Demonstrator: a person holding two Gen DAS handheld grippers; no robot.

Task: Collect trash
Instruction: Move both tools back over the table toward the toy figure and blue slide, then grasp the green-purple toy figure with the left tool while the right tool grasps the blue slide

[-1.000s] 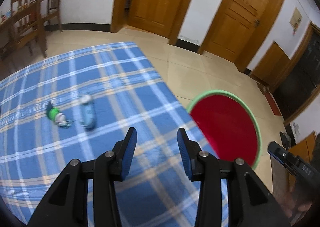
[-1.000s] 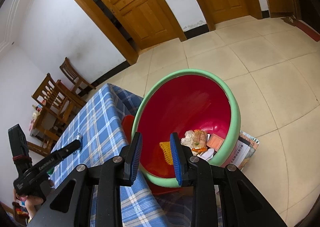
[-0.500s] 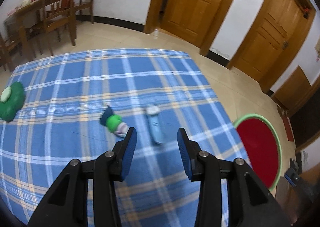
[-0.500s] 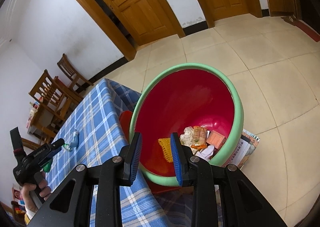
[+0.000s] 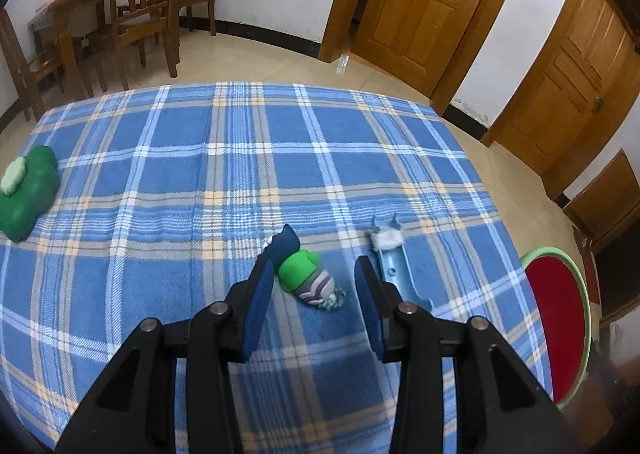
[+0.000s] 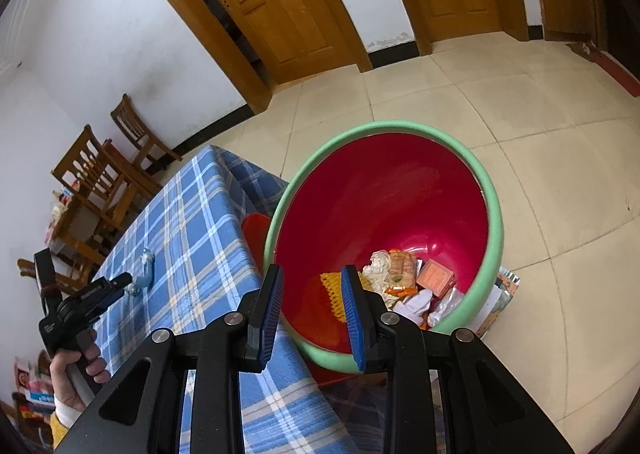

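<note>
So I've got a tabletop (image 5: 168,158) under a blue plaid cloth, and parked off its right edge on the floor is the big red bin with the green rim (image 6: 494,210), already holding a pile of wrappers and a small orange box down in the bottom.

My right claw (image 6: 312,308) hangs over the near lip of that bin with its jaws partly apart and nothing between them, so it's basically idle. My left claw (image 5: 314,304) is the one doing the work: jaws partly open, empty, pointed down at the cloth. Sitting right in the gap ahead of its tips is the crumpled green-and-navy wrapper (image 5: 302,274), lying flat with its navy end away from me. Just to the right of it, outside the right finger, is a light blue tube-like piece (image 5: 396,268) with a white fluffy bit at its far end. Way over on the left there's a green lumpy thing (image 5: 28,194), not next up I reckon.

Tip for this grab, as I see it: come down with the wrapper centred between the pads, pinch across the fat green middle, not the thin tail. Keep the right finger clear of the blue piece so it doesn't get dragged, and don't dig into the cloth or it'll bunch up.
</note>
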